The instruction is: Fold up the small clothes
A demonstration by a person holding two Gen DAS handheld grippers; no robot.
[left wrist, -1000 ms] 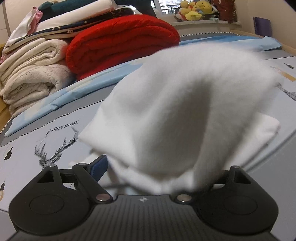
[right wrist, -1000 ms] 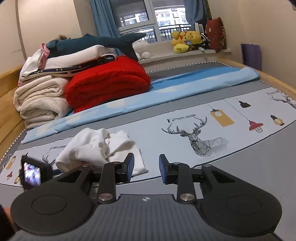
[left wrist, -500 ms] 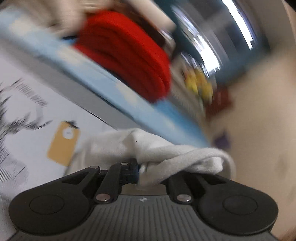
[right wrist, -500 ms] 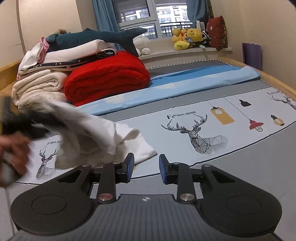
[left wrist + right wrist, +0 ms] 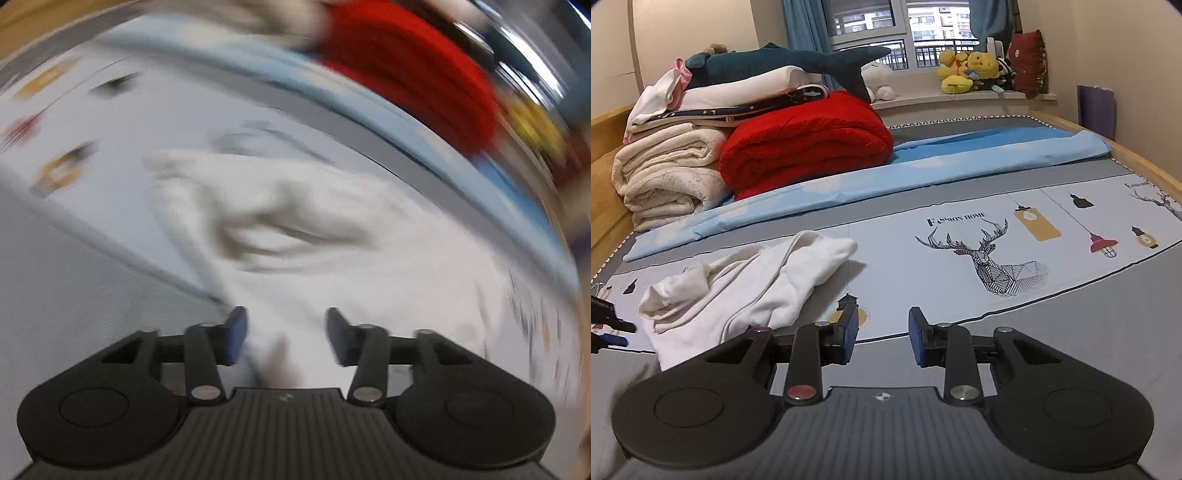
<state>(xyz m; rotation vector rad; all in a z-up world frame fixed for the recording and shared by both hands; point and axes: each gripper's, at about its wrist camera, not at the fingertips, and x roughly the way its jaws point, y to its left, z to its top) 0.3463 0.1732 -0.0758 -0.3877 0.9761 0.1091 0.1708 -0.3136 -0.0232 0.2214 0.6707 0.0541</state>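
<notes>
A small white garment (image 5: 746,284) lies crumpled on the printed bed sheet (image 5: 960,236), left of centre in the right wrist view. The left wrist view is blurred by motion; there the garment (image 5: 295,229) spreads just ahead of my left gripper (image 5: 283,334), which is open and empty just above its near edge. The left gripper also shows at the left edge of the right wrist view (image 5: 607,325), beside the garment. My right gripper (image 5: 881,332) is open and empty, low over the grey part of the sheet, to the right of the garment.
A folded red blanket (image 5: 809,147) and a stack of cream blankets and folded bedding (image 5: 668,177) stand at the back left. A light blue sheet (image 5: 923,173) runs across behind the garment. Plush toys (image 5: 967,70) sit on the window sill. Wooden bed edges frame both sides.
My left gripper held the white garment up and swung it; it has now let go and opened, and the garment lies on the sheet. The right gripper stays open and nearly still.
</notes>
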